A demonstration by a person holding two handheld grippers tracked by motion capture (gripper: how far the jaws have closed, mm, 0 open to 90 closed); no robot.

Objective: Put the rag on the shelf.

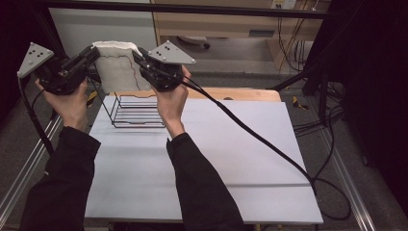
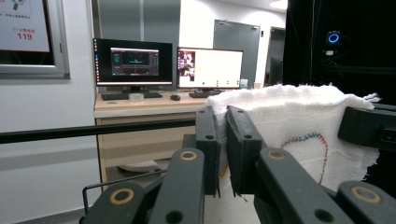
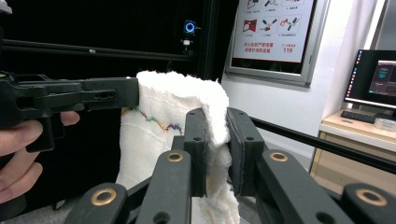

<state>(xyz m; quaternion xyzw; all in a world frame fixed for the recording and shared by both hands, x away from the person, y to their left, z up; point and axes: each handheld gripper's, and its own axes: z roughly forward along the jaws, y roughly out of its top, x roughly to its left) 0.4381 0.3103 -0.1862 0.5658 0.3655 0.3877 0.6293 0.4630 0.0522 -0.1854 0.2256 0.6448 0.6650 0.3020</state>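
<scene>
A white towel with coloured stitching hangs in the air above the far left of the table, stretched between my two grippers. My left gripper is shut on its left top corner, and in the left gripper view the towel is pinched between the black jaws. My right gripper is shut on the right top corner; in the right gripper view the towel folds over between its jaws. The other gripper grips the towel's far edge there.
A black wire rack stands on the table right under the towel. The white table top stretches toward me and to the right. A black cable trails from the right gripper across it. Desks with monitors stand beyond.
</scene>
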